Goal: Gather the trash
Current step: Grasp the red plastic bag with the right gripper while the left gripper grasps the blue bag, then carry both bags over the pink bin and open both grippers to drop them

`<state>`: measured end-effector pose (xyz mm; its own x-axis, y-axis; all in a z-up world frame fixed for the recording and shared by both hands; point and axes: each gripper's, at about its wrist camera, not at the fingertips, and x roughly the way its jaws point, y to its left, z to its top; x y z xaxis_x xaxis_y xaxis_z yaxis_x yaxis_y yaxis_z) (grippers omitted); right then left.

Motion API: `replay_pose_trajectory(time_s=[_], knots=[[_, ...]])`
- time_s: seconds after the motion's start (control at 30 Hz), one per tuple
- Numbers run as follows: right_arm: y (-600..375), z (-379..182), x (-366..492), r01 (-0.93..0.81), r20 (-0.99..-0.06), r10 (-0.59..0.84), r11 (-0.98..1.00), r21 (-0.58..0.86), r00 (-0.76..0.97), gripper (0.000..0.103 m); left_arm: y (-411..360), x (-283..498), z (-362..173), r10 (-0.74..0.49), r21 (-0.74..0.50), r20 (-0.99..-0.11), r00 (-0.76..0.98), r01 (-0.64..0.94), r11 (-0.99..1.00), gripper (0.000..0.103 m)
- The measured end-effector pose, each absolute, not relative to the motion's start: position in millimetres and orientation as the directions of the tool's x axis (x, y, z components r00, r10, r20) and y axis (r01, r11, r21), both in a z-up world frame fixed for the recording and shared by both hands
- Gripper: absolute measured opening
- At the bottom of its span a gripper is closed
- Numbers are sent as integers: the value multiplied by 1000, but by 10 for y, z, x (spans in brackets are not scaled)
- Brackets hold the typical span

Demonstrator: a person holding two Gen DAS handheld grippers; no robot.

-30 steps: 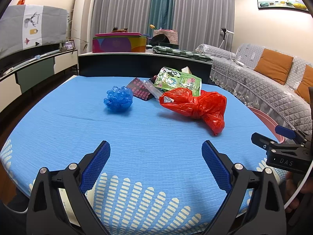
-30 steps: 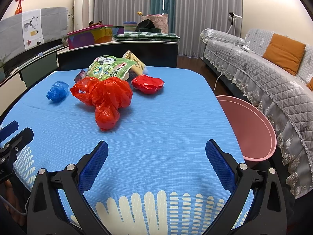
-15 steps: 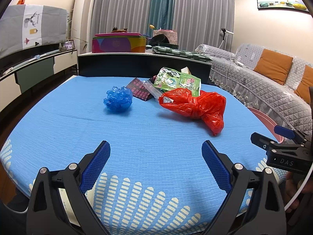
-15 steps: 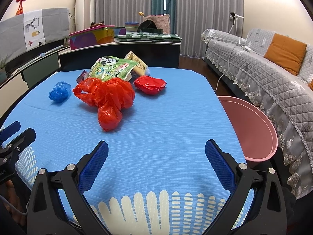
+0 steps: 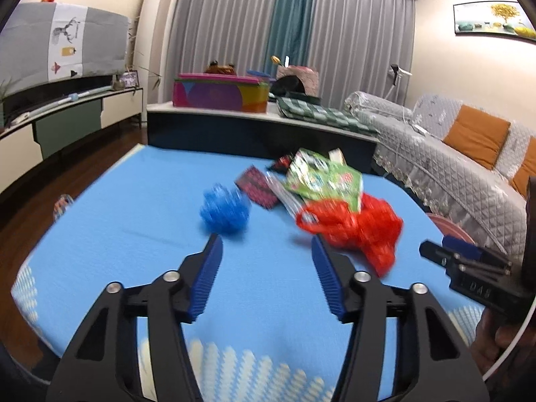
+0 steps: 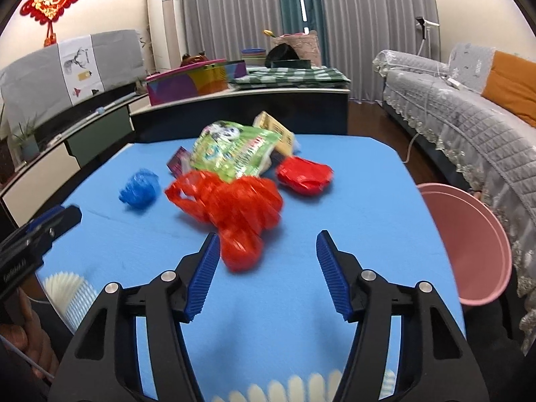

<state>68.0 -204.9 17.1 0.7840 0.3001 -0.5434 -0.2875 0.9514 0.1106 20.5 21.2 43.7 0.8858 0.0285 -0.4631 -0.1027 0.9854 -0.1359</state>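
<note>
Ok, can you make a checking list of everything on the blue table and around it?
Surface: blue tablecloth with a white pattern at the near edge.
Job's things: crumpled red plastic bag, blue plastic ball, green snack bag, small red wrapper, dark patterned packet, yellow packet behind the green one; pink bin beside the table's right edge.
Clutter: nothing seen beyond the trash.
Grippers: left gripper and right gripper both open, holding nothing, above the cloth.
Cables: a white cord hangs over the sofa.
Surroundings: grey curtains, colourful box on a low cabinet.
</note>
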Motion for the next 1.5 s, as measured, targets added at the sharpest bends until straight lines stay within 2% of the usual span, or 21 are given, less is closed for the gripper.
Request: replay_pose_trajectory(time_s=[0.17,0.67,0.83,0.93,1.0,1.1,1.5], knots=[[-1910,214,866,-298,-541,319,946,130,778,61,418,522,549,67,-123,-464,883,-139,983,48],[-1790,92,1291,-300,-588,342,938,171,733,59,517,1287,192,55,-111,-602,797,-151,982,47],[-1795,33,1312,-320,-592,366,929,186,718,48,475,1349,105,53,-103,-625,779,-150,983,38],[-1780,33,1303,-334,-590,373,926,179,717,40,470,1376,66,51,-104,-639,767,-153,983,29],[-1788,41,1303,-338,-589,375,924,178,716,31,470,1385,51,48,-103,-648,760,-150,983,14],[-1821,66,1307,-343,-587,382,922,183,714,25,467,1369,61,49,-107,-650,758,-155,982,3],[-2111,317,1153,-350,-533,382,922,165,755,20,222,1041,290,34,-131,-609,792,-142,981,1]])
